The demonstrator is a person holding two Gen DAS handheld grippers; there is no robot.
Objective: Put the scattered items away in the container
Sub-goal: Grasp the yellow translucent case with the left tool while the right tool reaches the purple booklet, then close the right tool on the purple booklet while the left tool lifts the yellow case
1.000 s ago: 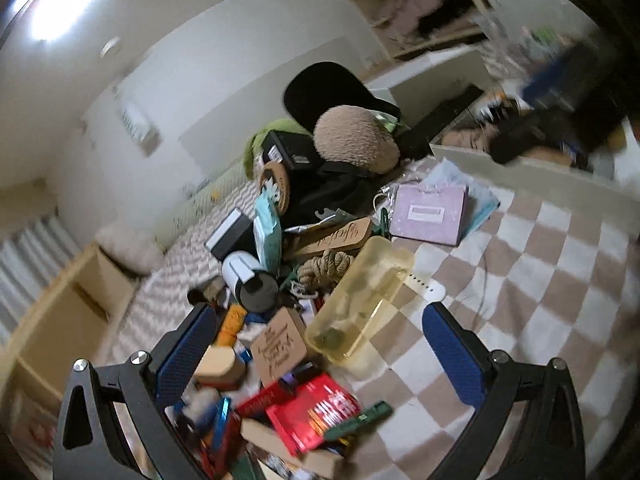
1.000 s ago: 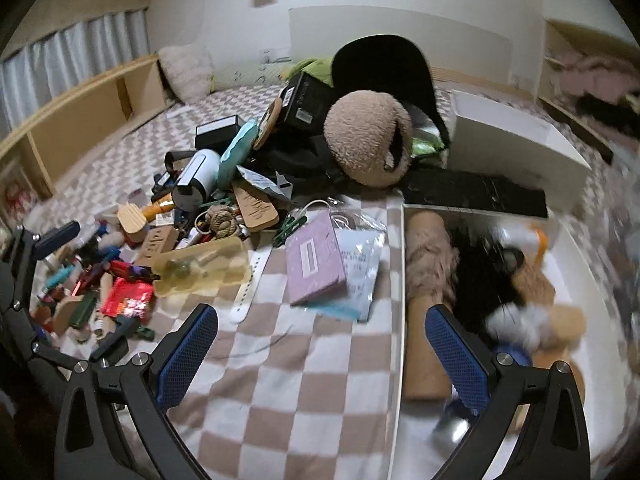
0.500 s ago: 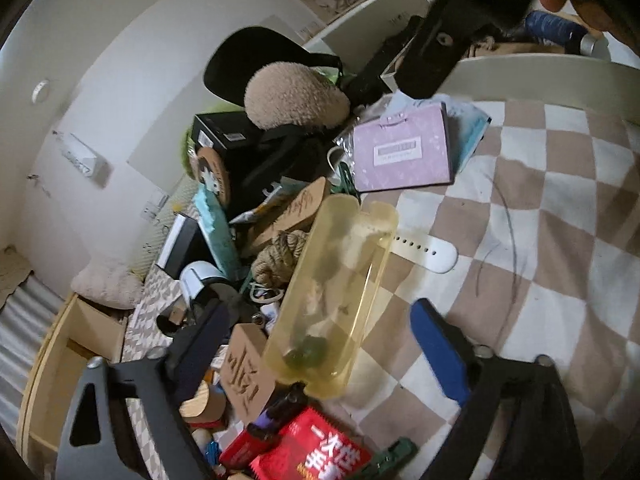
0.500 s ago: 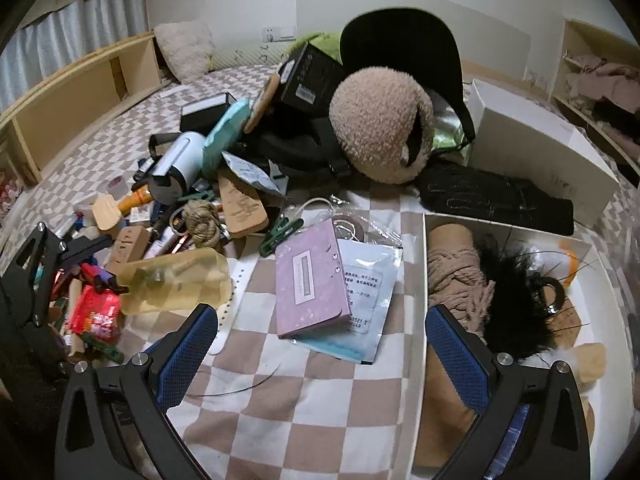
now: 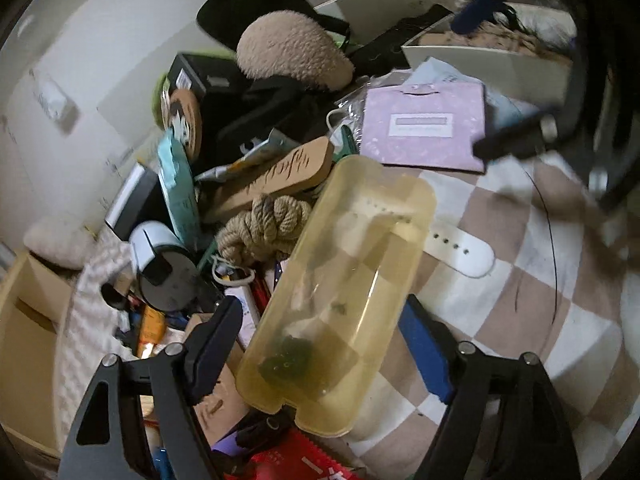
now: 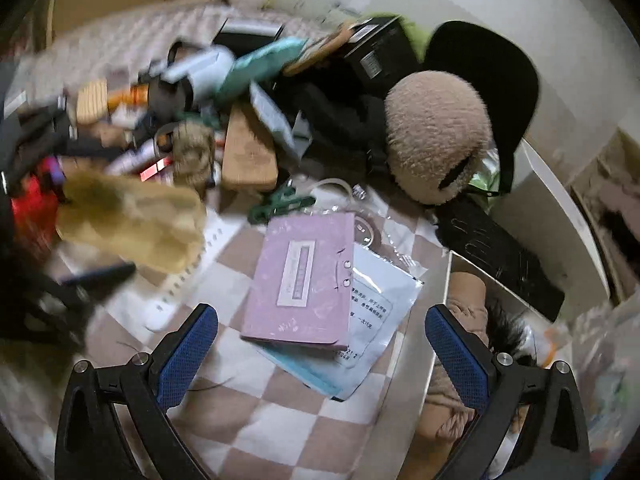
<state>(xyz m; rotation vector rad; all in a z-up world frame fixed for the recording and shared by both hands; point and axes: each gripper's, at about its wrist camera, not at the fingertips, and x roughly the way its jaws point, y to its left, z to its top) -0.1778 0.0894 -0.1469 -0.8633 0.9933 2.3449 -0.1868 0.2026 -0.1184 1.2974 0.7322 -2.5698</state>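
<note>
A translucent yellow plastic box (image 5: 344, 292) lies on the checkered blanket, its near end between the open fingers of my left gripper (image 5: 324, 340); I cannot tell whether the pads touch it. It shows blurred in the right wrist view (image 6: 132, 220). My right gripper (image 6: 320, 344) is open and empty, hovering just before a pink booklet (image 6: 304, 276) lying on a white packet (image 6: 376, 304). The white container (image 6: 444, 320) is at the right, holding a tan cloth roll (image 6: 464, 292) and black fuzzy items. It shows at the top right in the left wrist view (image 5: 480, 64).
A pile of clutter lies behind: tan plush hat (image 6: 436, 136), black cap (image 6: 488, 68), rope knot (image 5: 264, 232), wooden block (image 5: 280, 180), white watch strap (image 5: 460, 252), teal pack (image 5: 176, 188), red packet (image 5: 312, 464). A black keyboard (image 6: 500, 256) lies by a white box (image 6: 560, 216).
My left gripper moved forward so the yellow box now lies between its fingers. My right gripper swung left from the container toward the pink booklet; the view is motion-blurred.
</note>
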